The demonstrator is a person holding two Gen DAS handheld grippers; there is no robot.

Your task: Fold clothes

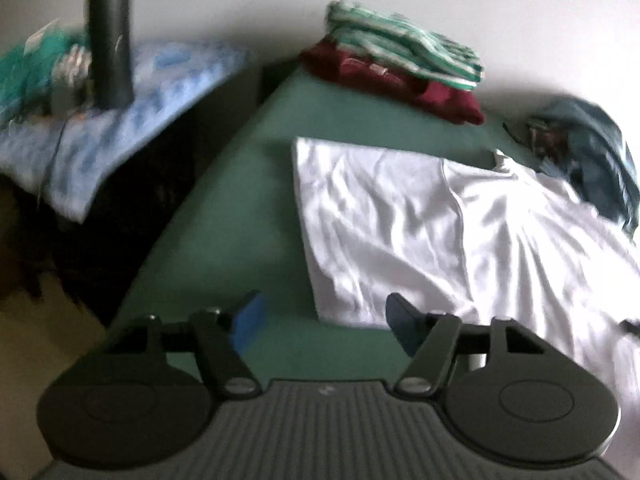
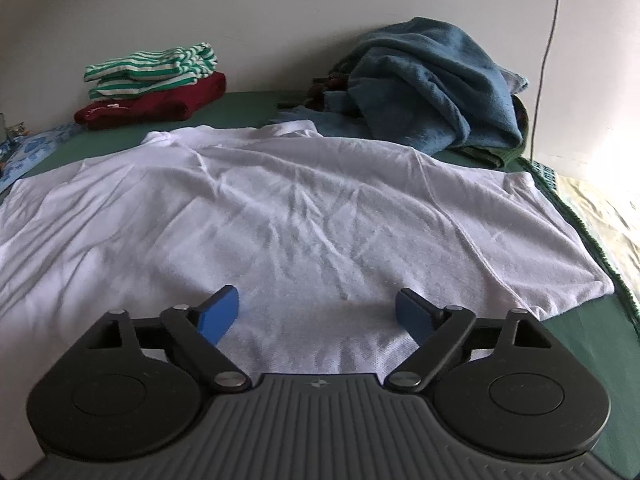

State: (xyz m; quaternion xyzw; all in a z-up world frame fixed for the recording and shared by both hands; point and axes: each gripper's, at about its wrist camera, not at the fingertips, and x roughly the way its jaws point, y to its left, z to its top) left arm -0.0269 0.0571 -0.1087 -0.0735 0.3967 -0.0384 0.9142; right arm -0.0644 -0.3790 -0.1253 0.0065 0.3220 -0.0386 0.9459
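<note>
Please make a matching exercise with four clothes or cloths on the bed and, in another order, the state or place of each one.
Column 1
1. white T-shirt
2. striped garment
3. dark red garment
4. blue blanket

Column 2
A. folded, at the bottom of the stack
B. heaped loosely by the wall
C. spread flat, not yet folded
D. folded, on top of the stack

Pairs: 1-C, 2-D, 3-A, 4-B
</note>
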